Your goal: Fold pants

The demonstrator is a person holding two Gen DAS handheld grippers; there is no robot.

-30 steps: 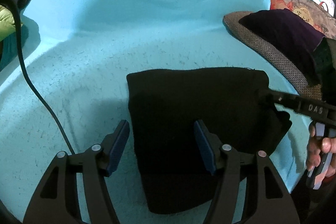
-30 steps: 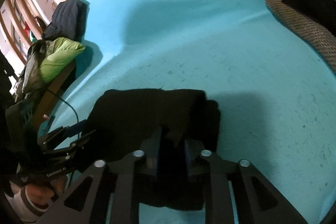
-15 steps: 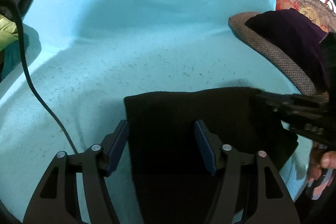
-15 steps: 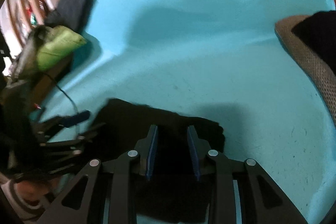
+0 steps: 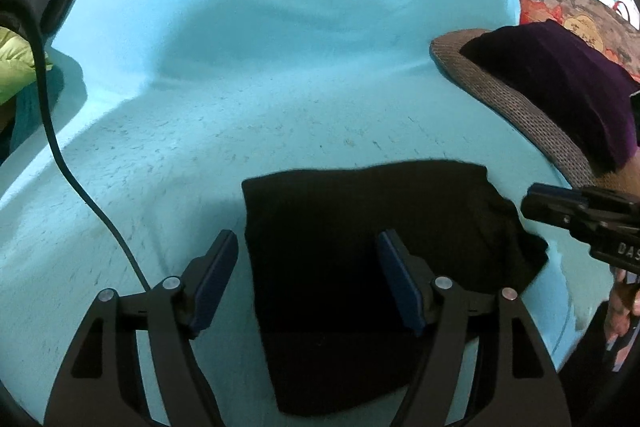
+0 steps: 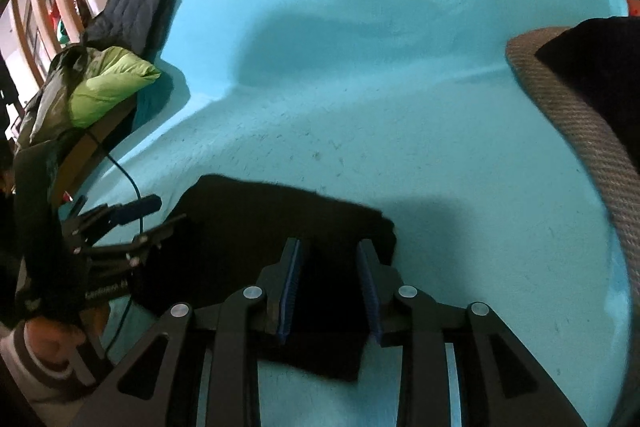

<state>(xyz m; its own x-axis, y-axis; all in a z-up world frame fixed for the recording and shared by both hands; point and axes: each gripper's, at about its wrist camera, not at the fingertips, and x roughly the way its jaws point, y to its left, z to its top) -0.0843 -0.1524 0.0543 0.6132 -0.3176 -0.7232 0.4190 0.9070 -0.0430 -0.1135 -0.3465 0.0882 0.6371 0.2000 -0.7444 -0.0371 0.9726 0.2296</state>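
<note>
The left gripper [image 5: 308, 277] hovers over the folded black pants [image 5: 360, 247]; its jaws have just been opening and stand released, one pad off the pants' left edge, one above the cloth. The right gripper [image 6: 330, 287] hangs above the pants' right end, jaws parted, pressing nothing. The pants lie flat on the turquoise blanket [image 5: 280, 67]. Right of the pants sits a woven cushion [image 5: 532, 115] carrying a dark purple cloth [image 5: 560, 83]. Far left of the pants, a green jacket [image 6: 108, 87].

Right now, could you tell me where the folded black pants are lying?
The black pants lie on the turquoise blanket, low in both wrist views, under the left gripper, with the woven mat off to the right.
</note>
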